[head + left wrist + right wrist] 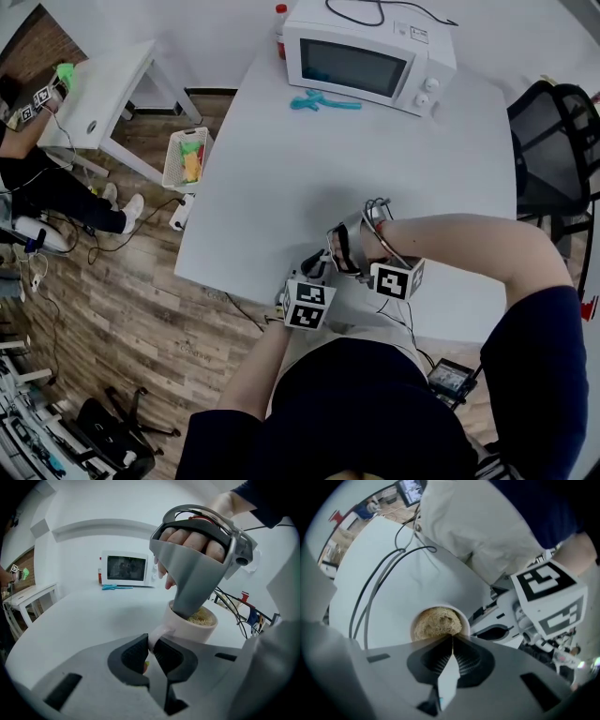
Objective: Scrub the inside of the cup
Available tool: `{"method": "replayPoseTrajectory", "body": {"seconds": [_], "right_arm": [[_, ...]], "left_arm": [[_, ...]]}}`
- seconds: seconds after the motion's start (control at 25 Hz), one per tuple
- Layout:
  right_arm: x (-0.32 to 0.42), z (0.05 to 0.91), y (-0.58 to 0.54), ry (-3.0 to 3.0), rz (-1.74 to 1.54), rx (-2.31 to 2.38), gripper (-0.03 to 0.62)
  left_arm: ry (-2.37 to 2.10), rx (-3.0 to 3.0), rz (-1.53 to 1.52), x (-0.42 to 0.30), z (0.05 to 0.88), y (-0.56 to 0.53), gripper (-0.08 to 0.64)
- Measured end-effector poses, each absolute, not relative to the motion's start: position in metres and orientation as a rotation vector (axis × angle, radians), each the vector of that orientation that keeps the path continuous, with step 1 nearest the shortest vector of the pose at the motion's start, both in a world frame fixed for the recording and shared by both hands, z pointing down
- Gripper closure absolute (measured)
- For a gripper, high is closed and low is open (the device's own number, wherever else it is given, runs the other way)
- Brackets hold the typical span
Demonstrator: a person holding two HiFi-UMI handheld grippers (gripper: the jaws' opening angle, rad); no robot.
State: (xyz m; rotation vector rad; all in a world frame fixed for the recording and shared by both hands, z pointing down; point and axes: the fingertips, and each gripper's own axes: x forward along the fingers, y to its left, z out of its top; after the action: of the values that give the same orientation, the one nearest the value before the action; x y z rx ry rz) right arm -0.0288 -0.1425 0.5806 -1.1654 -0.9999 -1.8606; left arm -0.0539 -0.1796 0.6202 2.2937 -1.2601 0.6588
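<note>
A pale cup (187,629) stands near the front edge of the white table (309,187), with a tan fibrous sponge (202,616) inside it. My left gripper (151,643) is shut on the cup's handle (157,634). From above, the right gripper's grey body (194,573) reaches down into the cup. In the right gripper view the cup's rim (465,623) rings the sponge (436,623), and my right gripper (451,638) is shut on the sponge's near edge. The left gripper's marker cube (548,597) sits just to the right. In the head view both marker cubes (309,305) (398,278) hide the cup.
A white microwave (366,56) stands at the table's far end with a blue tool (323,101) in front and a red-capped bottle (280,19) beside it. Cables (379,583) trail across the table. A black chair (553,141) is at the right, a white basket (187,159) on the floor at the left.
</note>
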Motion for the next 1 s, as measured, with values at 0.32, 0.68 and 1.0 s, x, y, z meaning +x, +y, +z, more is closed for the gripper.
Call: {"method": "replayPoseTrajectory", "body": {"seconds": [0.32, 0.68, 1.0], "right_arm": [[-0.034, 0.584, -0.151, -1.325, -1.226, -0.845, 0.561], [-0.038, 0.580, -0.164, -1.534, -0.482, -0.492, 0.561], [-0.032, 0.577, -0.175, -1.564, -0.084, -0.287, 0.561]], "left_arm": [[-1.292, 2.287, 0.666, -0.055, 0.620, -0.179, 0.518], [-1.327, 2.272, 0.665, -0.057, 0.618, -0.184, 0.518], [-1.345, 2.266, 0.666, -0.058, 0.619, -0.183, 0.518]]}}
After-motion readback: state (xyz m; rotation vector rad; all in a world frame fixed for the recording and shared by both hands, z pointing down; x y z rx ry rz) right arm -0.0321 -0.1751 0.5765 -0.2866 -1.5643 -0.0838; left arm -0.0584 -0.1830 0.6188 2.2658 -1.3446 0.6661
